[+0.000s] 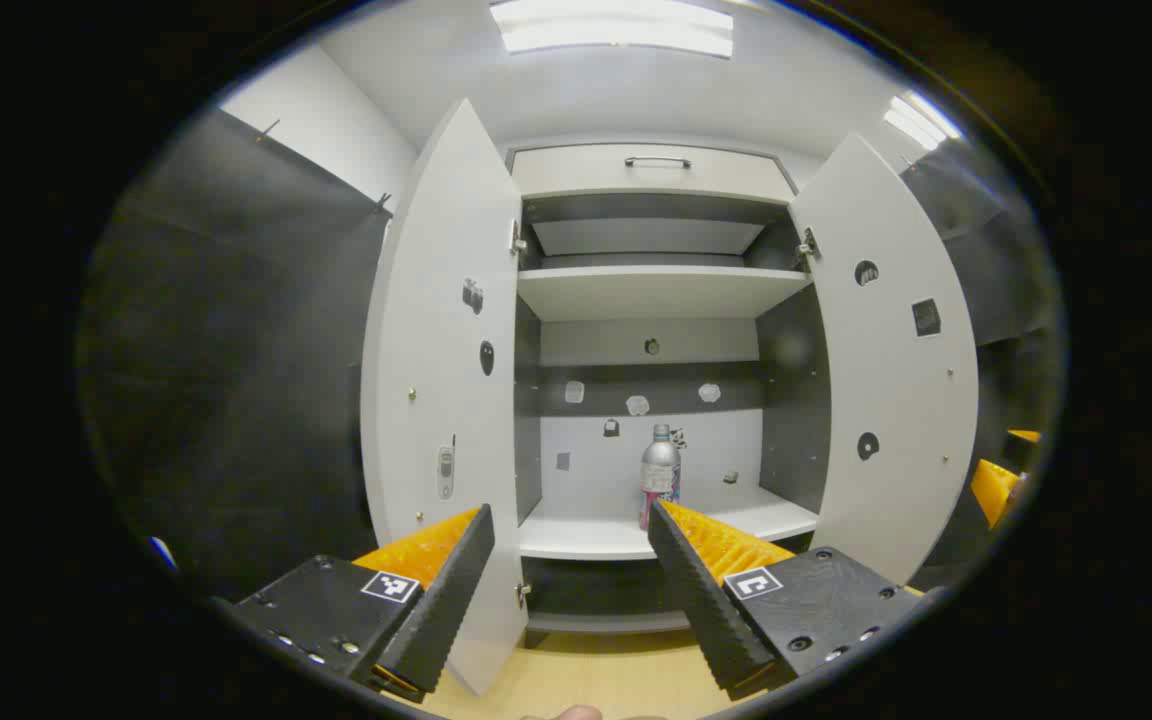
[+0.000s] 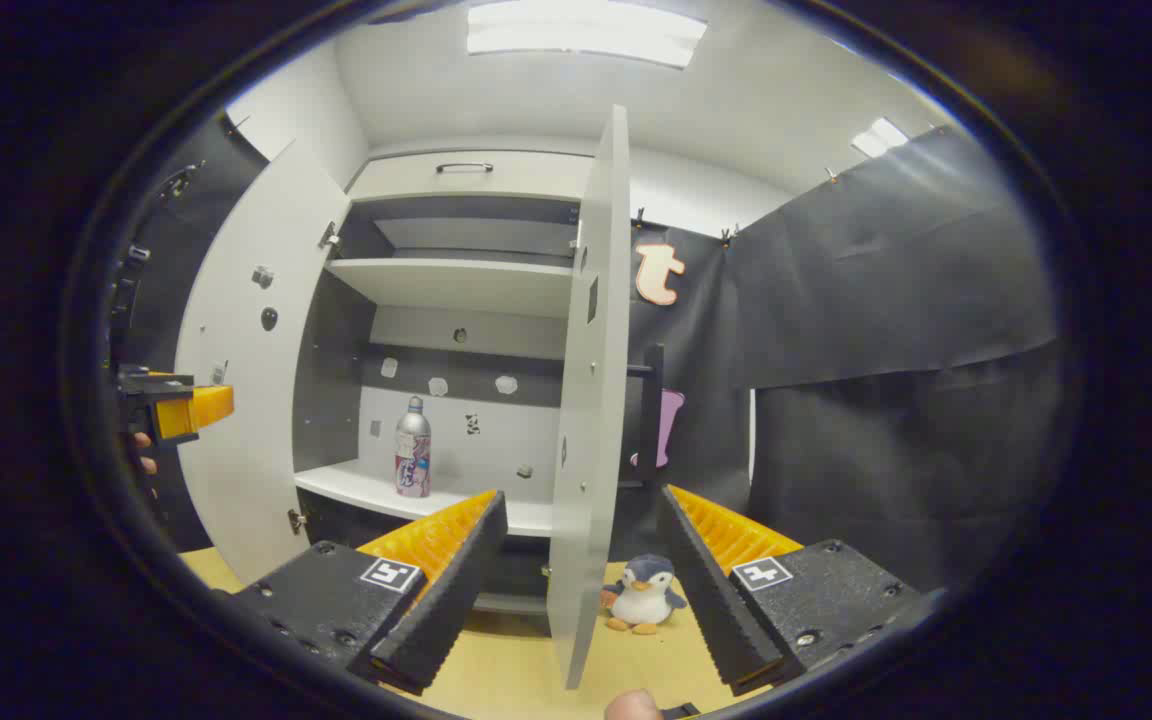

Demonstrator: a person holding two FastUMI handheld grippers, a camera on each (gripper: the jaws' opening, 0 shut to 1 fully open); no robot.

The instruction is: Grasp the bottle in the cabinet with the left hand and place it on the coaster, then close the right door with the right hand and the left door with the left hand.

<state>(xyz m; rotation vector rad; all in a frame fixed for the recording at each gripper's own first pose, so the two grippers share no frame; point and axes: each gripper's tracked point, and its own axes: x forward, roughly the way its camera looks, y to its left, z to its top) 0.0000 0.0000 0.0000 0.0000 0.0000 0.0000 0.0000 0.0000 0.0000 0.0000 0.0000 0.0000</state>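
A silver bottle (image 1: 660,475) with a pink label stands upright on the cabinet's lower shelf (image 1: 596,535), right of its middle. Both cabinet doors hang wide open: the left door (image 1: 441,380) and the right door (image 1: 891,370). My left gripper (image 1: 571,515) is open in front of the cabinet, well short of the bottle, with nothing between its fingers. In the right gripper view the bottle (image 2: 413,447) stands on the shelf, and the right door (image 2: 591,400) is seen nearly edge-on. My right gripper (image 2: 583,500) is open and empty, its fingers standing either side of that door's edge but nearer the camera.
An upper shelf (image 1: 661,290) and a top drawer (image 1: 656,172) sit above the bottle. A small penguin plush (image 2: 643,595) lies on the wooden tabletop (image 2: 516,680) just right of the right door. The left gripper (image 2: 176,405) shows beyond the left door (image 2: 256,380).
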